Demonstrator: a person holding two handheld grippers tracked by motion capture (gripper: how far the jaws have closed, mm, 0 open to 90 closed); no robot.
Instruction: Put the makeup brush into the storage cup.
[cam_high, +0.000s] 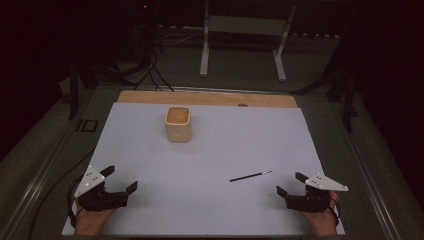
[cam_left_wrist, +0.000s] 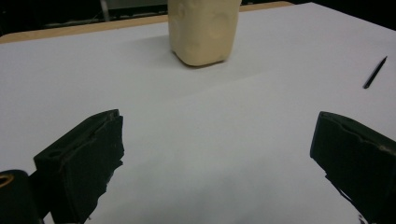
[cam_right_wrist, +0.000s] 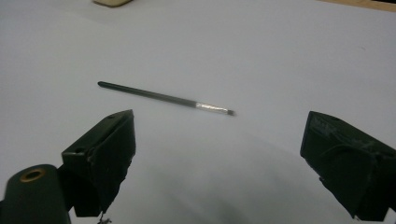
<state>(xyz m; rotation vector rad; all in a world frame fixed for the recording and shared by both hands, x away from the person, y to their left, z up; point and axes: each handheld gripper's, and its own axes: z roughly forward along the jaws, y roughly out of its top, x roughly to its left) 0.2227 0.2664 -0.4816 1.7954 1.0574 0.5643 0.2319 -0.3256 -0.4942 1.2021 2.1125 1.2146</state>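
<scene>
A cream square cup (cam_high: 178, 123) stands upright on the white sheet (cam_high: 210, 150), toward the back left; it also rises ahead in the left gripper view (cam_left_wrist: 203, 30). A thin dark brush with a silver ferrule (cam_high: 250, 176) lies flat at the front right, close before the right gripper's jaws (cam_right_wrist: 163, 97), and shows as a small dark stick (cam_left_wrist: 375, 73) in the left gripper view. My left gripper (cam_high: 120, 179) rests at the front left, open and empty (cam_left_wrist: 215, 154). My right gripper (cam_high: 291, 183) rests at the front right, open and empty (cam_right_wrist: 219, 154), just right of the brush.
The white sheet covers a wooden board (cam_high: 210, 98) whose far edge shows. A cable (cam_high: 55, 185) trails off the left side. Beyond the table stand a white metal frame (cam_high: 245, 35) and dark cables (cam_high: 150, 70) on the floor.
</scene>
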